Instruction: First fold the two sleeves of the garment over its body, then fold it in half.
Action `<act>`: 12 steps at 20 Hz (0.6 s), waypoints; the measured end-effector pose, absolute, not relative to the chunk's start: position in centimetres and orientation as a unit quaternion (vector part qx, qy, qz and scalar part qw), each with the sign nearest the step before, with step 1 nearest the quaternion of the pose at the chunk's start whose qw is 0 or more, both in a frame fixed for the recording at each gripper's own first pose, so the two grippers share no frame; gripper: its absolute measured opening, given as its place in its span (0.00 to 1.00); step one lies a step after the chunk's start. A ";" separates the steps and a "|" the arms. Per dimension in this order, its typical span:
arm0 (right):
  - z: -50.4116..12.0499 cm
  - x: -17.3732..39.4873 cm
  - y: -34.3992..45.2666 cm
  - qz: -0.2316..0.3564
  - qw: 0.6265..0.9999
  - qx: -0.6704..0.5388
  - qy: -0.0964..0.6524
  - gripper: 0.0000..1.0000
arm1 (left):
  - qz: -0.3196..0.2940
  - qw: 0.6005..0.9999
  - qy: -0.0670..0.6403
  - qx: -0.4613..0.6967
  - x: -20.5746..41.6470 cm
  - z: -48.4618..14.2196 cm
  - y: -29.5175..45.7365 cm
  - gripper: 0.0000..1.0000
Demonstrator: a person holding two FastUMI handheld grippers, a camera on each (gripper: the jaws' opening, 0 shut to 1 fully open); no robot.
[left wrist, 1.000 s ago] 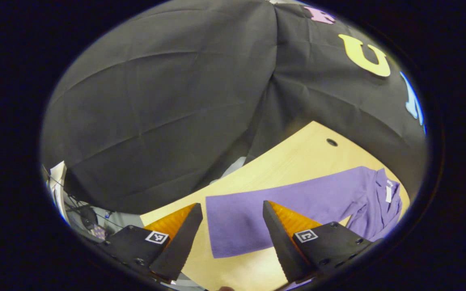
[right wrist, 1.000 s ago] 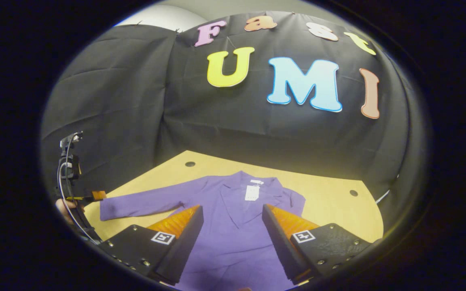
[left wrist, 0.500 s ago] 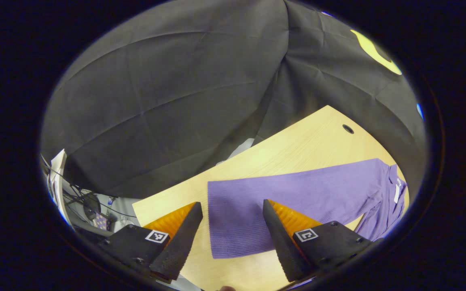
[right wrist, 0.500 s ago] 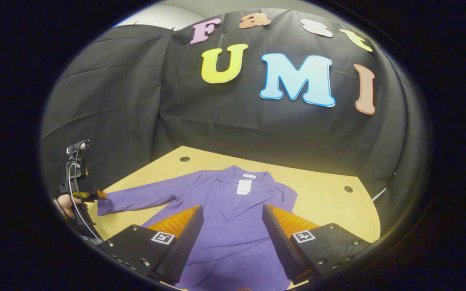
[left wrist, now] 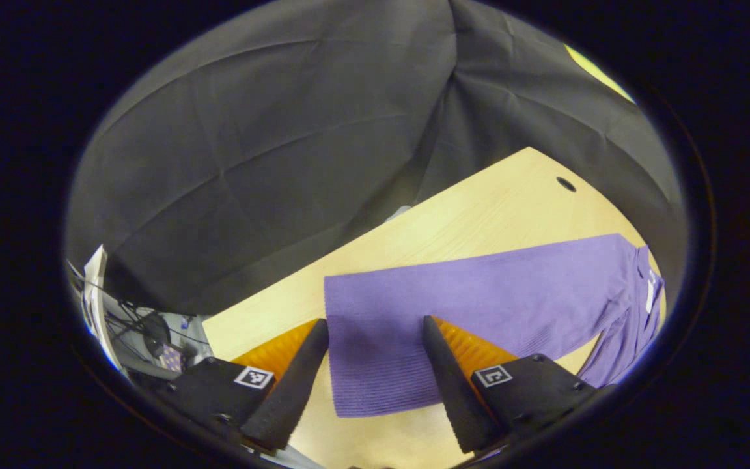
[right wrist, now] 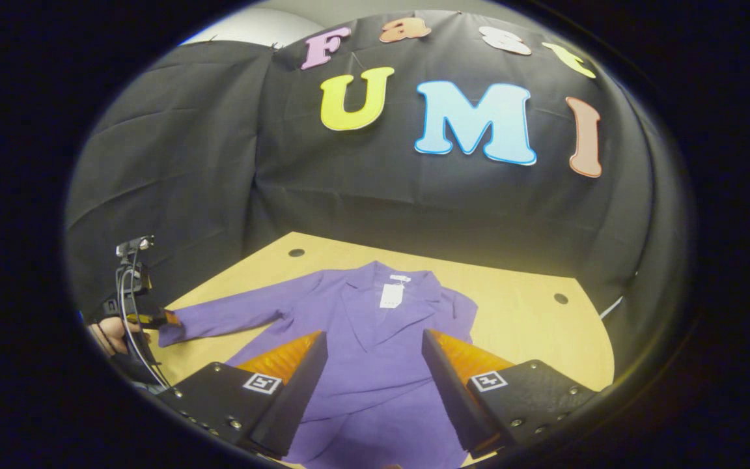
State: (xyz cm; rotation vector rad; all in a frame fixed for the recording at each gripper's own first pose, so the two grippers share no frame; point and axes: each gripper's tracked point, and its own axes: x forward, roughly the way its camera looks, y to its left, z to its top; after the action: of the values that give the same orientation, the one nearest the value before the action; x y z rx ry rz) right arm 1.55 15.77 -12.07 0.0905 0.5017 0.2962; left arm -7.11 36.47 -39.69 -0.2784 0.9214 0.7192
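A purple garment (right wrist: 375, 345) lies face up on the pale wooden table (right wrist: 531, 326), collar and white tag (right wrist: 390, 296) toward the back. One sleeve (left wrist: 479, 299) stretches straight out sideways. Its cuff (left wrist: 375, 378) lies between the spread fingers of my left gripper (left wrist: 373, 326), which is open and hovers just over it. In the right gripper view, that left gripper (right wrist: 153, 319) and the hand (right wrist: 111, 333) holding it sit at the sleeve's end. My right gripper (right wrist: 373, 339) is open above the garment's body, holding nothing.
Round cable holes (right wrist: 296, 252) (right wrist: 560, 298) (left wrist: 566, 184) mark the table's back corners. Black cloth walls close in behind and to the side. Past the table's edge in the left gripper view lie cables and clutter (left wrist: 147, 326).
My left gripper has moved in over the cuff, which now reaches farther between its fingers. My right gripper has shifted slightly over the body. Both stayed open.
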 end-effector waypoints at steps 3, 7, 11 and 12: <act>-12.3 1.5 15.8 0.147 0.955 0.052 0.252 0.90 | 0.329 0.830 0.431 -0.131 -6.2 -39.7 36.0 0.76; -12.4 1.1 15.3 0.140 0.957 0.057 0.250 0.90 | 0.329 0.836 0.416 -0.140 -5.0 -40.1 35.6 0.17; -12.4 0.8 13.8 0.124 0.958 0.069 0.249 0.90 | 0.316 0.840 0.414 -0.151 -5.3 -39.9 36.2 0.07; -12.5 0.7 13.4 0.119 0.958 0.074 0.249 0.90 | 0.313 0.841 0.414 -0.154 -5.5 -39.8 36.2 0.07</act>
State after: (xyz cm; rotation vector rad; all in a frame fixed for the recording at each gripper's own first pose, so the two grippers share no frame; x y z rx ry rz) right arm 0.73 13.35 -12.47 0.1493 0.5040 0.2420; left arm -5.48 36.19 -39.81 -0.3248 0.8742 0.6617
